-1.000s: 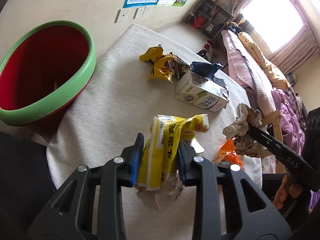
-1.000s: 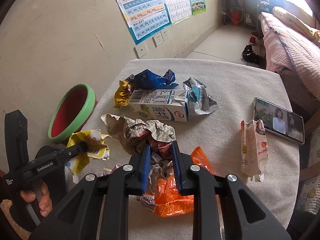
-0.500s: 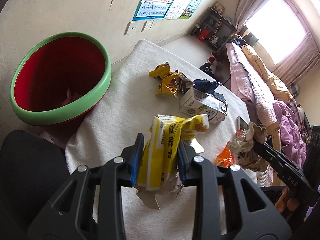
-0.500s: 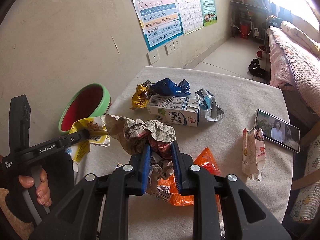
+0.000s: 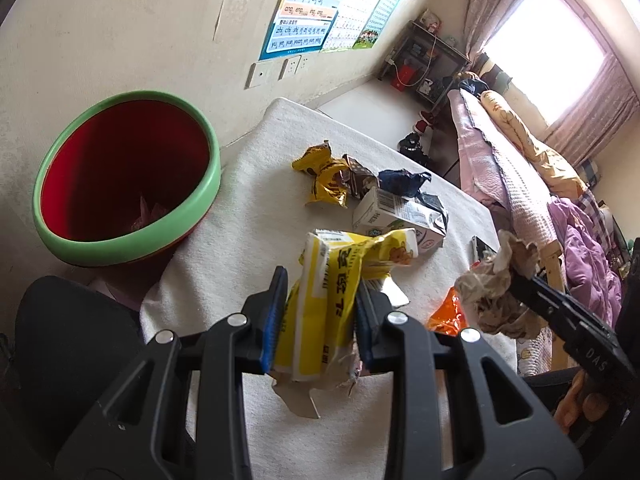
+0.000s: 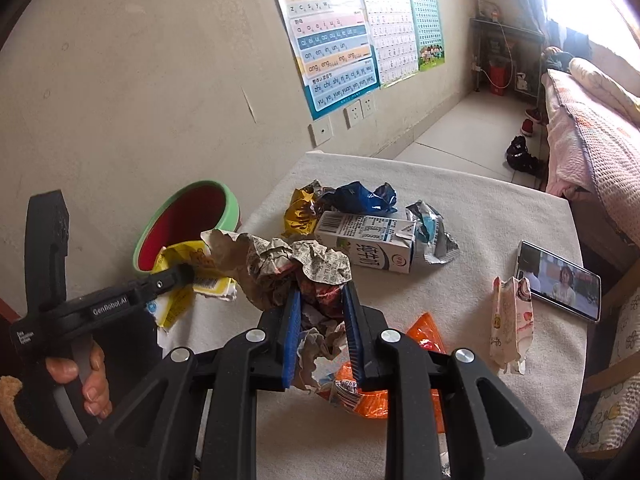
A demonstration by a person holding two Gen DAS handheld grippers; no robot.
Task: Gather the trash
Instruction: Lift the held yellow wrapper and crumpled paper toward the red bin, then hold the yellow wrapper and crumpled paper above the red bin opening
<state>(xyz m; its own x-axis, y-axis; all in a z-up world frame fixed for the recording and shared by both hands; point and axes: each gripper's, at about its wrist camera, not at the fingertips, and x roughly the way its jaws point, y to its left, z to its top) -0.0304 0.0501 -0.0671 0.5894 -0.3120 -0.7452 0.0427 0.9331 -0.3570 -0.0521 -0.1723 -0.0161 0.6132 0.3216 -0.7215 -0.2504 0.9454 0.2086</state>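
The left wrist view looks forward and steeply down along the left gripper (image 5: 320, 312), close above the near edge of the white cloth-covered table (image 5: 248, 200), facing the window corner. The right wrist view sits just as close behind the right gripper (image 6: 320, 312), angled down over the same table towards the postered wall. Both views take in the green-rimmed red plastic bin (image 5: 128, 184) (image 6: 188, 224), the white milk carton (image 5: 396, 216) (image 6: 364, 246), and each other's gripper.
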